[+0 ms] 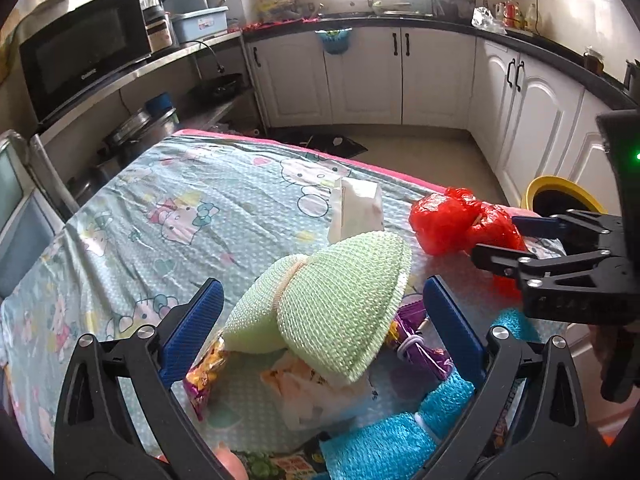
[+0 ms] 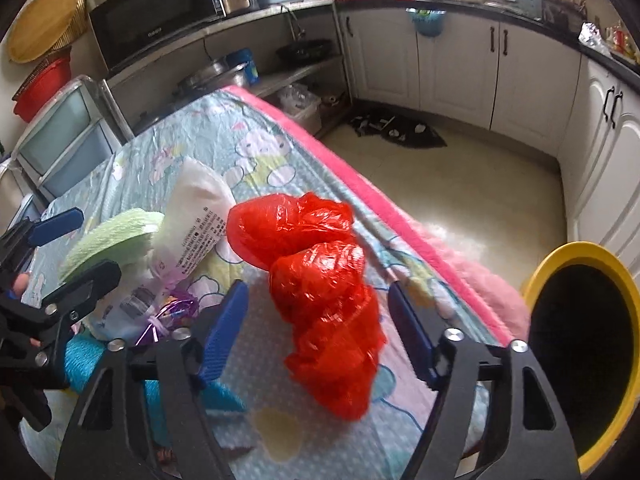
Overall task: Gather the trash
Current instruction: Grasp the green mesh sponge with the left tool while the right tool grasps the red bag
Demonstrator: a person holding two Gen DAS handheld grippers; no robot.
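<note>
A crumpled red plastic bag (image 2: 320,292) lies on the cartoon-print tablecloth (image 2: 200,140) near its right edge; it also shows in the left wrist view (image 1: 452,224). My right gripper (image 2: 320,320) is open, its blue pads on either side of the bag's lower part. My left gripper (image 1: 320,312) is open around a pale green knitted cloth (image 1: 332,304), with purple snack wrappers (image 1: 416,344) and a white wrapper (image 1: 312,396) beneath. A yellow-rimmed bin (image 2: 588,344) stands on the floor right of the table.
A white tissue pack (image 2: 196,216) lies behind the red bag. A blue knitted cloth (image 1: 384,444) lies at the table's near edge. Shelves with a microwave (image 1: 84,48) stand left. White cabinets (image 1: 532,120) line the back and right. A dark mat (image 2: 400,132) lies on the floor.
</note>
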